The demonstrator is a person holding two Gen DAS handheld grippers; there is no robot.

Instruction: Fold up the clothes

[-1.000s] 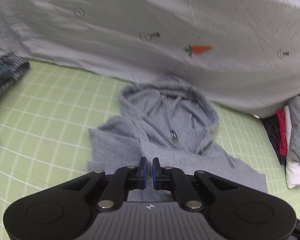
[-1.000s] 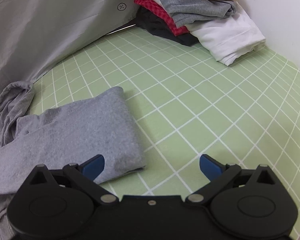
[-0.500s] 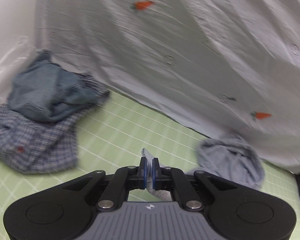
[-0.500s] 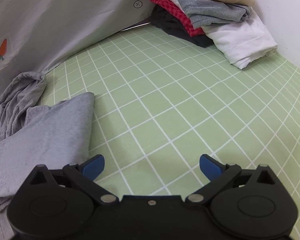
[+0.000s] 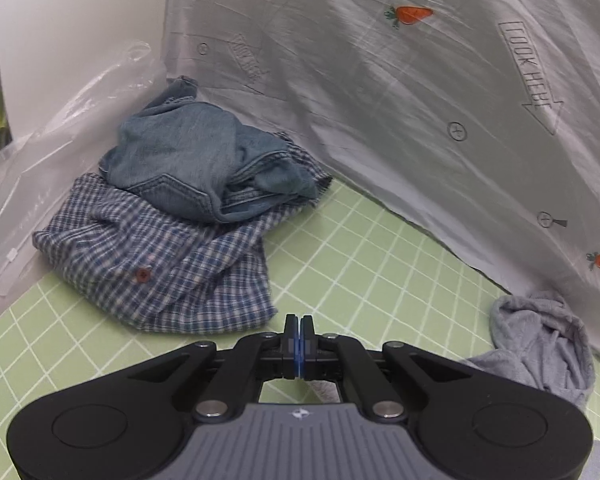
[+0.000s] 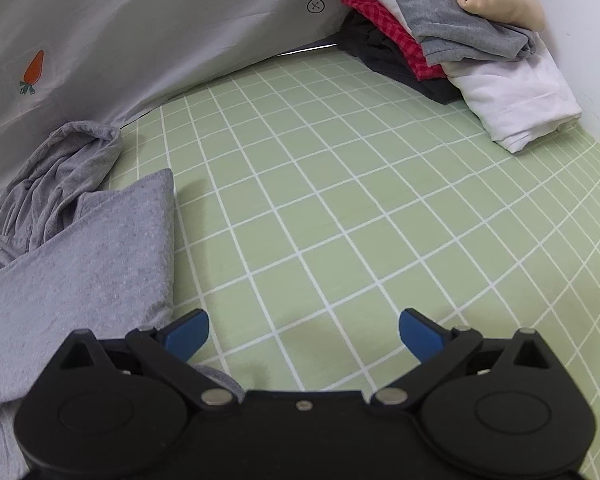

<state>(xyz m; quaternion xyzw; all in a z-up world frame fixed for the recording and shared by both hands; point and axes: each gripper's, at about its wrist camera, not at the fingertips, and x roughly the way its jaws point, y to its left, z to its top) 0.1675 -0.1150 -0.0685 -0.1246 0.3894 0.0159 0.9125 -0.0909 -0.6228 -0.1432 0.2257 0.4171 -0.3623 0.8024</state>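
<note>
Grey hoodie (image 6: 80, 264) lies hood toward the sheet (image 6: 148, 24) (left fingers (image 5: 299, 334) closed, right fingers (image 6: 418, 330) spread).

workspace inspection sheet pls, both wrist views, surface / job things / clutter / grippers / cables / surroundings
surface: green grid mat, flat.
job's things: grey hoodie partly folded, hood bunched against the sheet; folded stack at the far corner.
clutter: unfolded denim garment on top of a checked shirt; clear plastic bag beside them.
grippers: left gripper shut, a bit of grey fabric shows just below its tips; right gripper open, holding nothing.
cables: nothing seen.
surroundings: carrot-print sheet as backdrop, white wall.
</note>
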